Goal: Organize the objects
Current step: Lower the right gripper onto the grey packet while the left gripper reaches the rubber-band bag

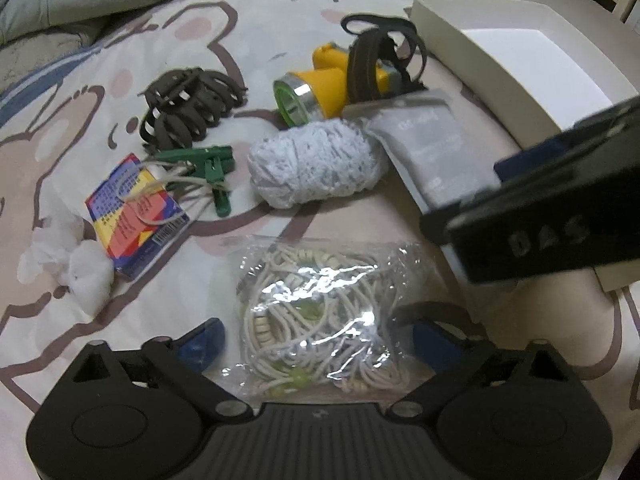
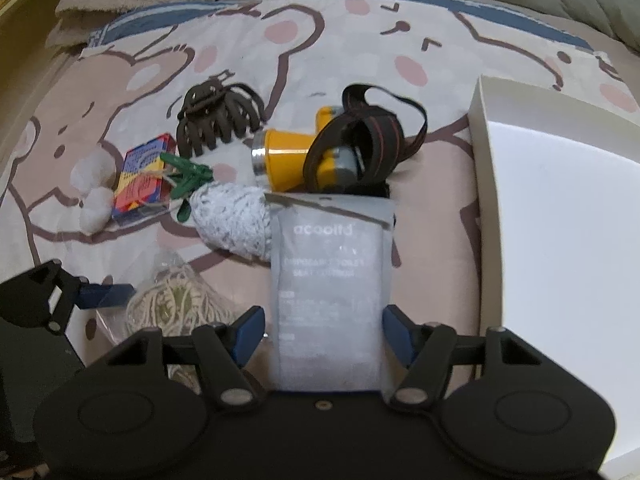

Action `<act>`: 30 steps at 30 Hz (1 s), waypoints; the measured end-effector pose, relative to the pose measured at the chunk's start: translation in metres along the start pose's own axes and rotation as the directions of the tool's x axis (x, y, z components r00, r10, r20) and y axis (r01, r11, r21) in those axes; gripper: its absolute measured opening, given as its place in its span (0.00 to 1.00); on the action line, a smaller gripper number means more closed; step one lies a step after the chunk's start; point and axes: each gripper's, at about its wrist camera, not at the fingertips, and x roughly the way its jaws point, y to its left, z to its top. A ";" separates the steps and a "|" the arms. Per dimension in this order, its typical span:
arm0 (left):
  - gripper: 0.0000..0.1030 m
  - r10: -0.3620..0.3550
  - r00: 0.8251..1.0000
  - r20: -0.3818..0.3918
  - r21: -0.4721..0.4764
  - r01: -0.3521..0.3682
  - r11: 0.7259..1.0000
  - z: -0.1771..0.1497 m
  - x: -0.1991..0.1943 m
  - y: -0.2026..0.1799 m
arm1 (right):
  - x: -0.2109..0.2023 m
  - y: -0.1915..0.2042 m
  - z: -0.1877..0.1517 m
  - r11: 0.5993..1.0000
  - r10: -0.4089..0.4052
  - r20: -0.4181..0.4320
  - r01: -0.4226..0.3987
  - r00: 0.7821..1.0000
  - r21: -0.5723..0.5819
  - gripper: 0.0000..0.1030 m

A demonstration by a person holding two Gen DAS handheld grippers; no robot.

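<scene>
Straddling cord bag (image 1: 320, 316), your left gripper (image 1: 316, 340) wide, untouching; right gripper (image 2: 324, 336) half-open around grey pouch (image 2: 328, 280), contact unclear.

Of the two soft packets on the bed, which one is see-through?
The clear bag of cream cords, between the left gripper's fingers. The grey sachet, between the right gripper's fingers, is opaque and printed.

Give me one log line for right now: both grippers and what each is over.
left gripper: open, astride bag of cords | right gripper: open, fingers either side of grey packet | box: empty
</scene>
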 end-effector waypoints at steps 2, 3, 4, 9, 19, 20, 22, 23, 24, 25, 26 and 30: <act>0.91 -0.003 1.000 0.006 -0.030 0.003 1.000 -0.002 -0.003 0.008 | 0.004 0.001 -0.002 1.000 -0.008 -0.018 0.008 1.000 -0.005 0.65; 0.91 0.005 1.000 0.005 -0.048 -0.005 0.999 -0.003 -0.004 0.013 | 0.006 0.002 -0.002 1.000 -0.009 -0.026 0.009 1.000 -0.008 0.65; 0.91 0.021 1.000 0.007 -0.060 -0.021 0.998 -0.005 -0.004 0.018 | 0.008 0.002 -0.003 1.000 -0.004 -0.032 0.004 0.999 -0.003 0.65; 0.91 0.056 0.998 0.003 -0.122 -0.055 0.991 -0.018 -0.006 0.048 | 0.005 0.005 -0.006 0.998 0.051 -0.045 -0.049 0.998 0.036 0.61; 0.92 0.100 0.995 0.019 -0.166 -0.096 0.981 -0.035 -0.012 0.069 | 0.005 0.037 -0.025 0.996 0.012 -0.085 -0.020 0.996 -0.093 0.69; 0.92 0.103 0.995 0.016 -0.162 -0.099 0.982 -0.034 -0.011 0.068 | 0.007 0.038 -0.027 0.996 -0.004 -0.089 -0.005 0.996 -0.092 0.70; 0.91 0.102 0.995 0.010 -0.154 -0.099 0.983 -0.032 -0.010 0.067 | 0.012 0.036 -0.029 0.997 -0.017 -0.101 0.009 0.995 -0.073 0.71; 0.91 0.095 0.995 0.008 -0.150 -0.093 0.984 -0.032 -0.010 0.067 | 0.015 0.035 -0.030 0.998 -0.019 -0.109 0.013 0.994 -0.057 0.73; 0.91 0.088 0.996 0.004 -0.155 -0.086 0.984 -0.031 -0.009 0.068 | 0.017 0.034 -0.031 0.999 -0.023 -0.116 0.018 0.993 -0.044 0.74; 0.91 0.075 0.997 0.001 -0.169 -0.074 0.983 -0.031 -0.009 0.071 | 0.018 0.034 -0.033 0.999 -0.029 -0.120 0.024 0.992 -0.043 0.77; 0.90 0.062 0.998 -0.002 -0.186 -0.061 0.981 -0.031 -0.009 0.074 | 0.019 0.035 -0.034 0.998 -0.037 -0.123 0.031 0.992 -0.049 0.79; 0.85 0.042 0.999 0.004 -0.228 -0.040 0.973 -0.033 -0.012 0.079 | 0.015 0.037 -0.039 0.998 -0.026 -0.127 0.018 0.992 -0.066 0.65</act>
